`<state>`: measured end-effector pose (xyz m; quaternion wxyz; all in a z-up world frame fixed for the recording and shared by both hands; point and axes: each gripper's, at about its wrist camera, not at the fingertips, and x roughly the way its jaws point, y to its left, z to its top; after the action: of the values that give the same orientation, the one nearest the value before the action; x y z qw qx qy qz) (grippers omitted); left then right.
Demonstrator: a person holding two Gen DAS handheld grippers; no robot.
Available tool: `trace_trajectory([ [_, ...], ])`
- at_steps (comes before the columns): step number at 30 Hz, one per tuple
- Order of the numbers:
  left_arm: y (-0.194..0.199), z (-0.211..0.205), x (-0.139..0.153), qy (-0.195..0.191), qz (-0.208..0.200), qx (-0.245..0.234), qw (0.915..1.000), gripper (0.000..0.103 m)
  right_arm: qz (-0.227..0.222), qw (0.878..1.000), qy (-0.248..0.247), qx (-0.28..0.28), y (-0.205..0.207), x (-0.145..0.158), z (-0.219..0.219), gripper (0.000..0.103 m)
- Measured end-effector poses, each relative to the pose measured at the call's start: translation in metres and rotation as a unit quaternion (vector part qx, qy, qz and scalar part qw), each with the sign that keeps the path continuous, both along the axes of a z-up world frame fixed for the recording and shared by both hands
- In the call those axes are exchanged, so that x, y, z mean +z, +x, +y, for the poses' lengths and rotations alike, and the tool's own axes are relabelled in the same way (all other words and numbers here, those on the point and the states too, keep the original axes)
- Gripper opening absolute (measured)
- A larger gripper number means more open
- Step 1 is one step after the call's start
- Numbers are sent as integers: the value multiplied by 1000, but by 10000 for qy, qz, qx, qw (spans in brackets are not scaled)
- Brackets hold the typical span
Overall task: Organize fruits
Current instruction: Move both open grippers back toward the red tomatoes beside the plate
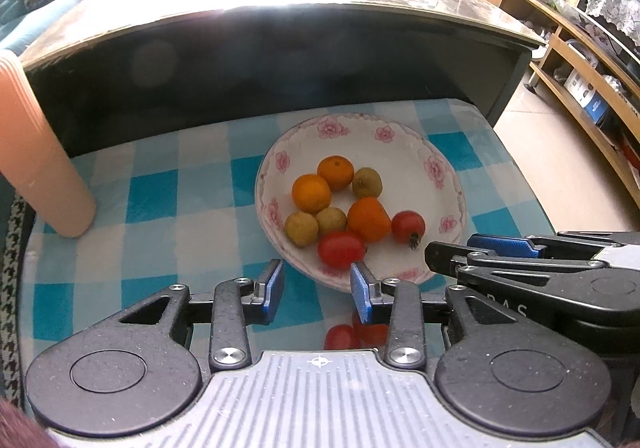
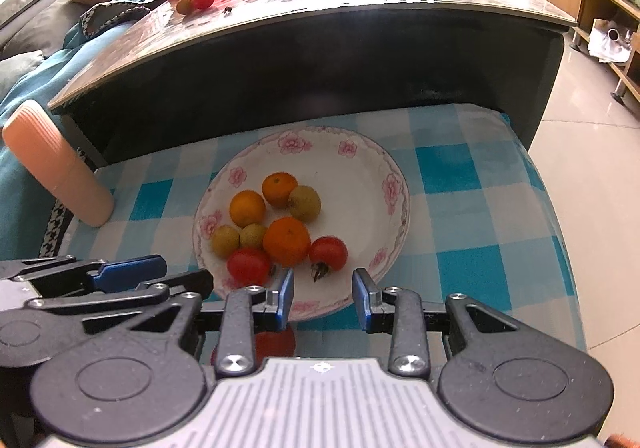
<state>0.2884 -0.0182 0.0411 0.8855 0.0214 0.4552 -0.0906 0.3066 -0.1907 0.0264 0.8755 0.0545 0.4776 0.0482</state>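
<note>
My left tongs and right tongs hang open and empty by the plate. Round fruits sit there; a bump could roll them off.

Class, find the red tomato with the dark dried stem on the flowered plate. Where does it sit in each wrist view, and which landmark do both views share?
Left wrist view: the stemmed tomato lies right of centre, at the right end of the fruit cluster.
Right wrist view: the stemmed tomato lies near centre, above the gap between the open jaws.
Shared landmark: the flowered plate.
</note>
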Motion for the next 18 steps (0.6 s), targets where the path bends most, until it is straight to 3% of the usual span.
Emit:
trace_trajectory([
  [18, -29, 8, 1, 242, -42, -61, 9997, 45, 97, 9999, 9, 138, -28, -2, 14, 46],
])
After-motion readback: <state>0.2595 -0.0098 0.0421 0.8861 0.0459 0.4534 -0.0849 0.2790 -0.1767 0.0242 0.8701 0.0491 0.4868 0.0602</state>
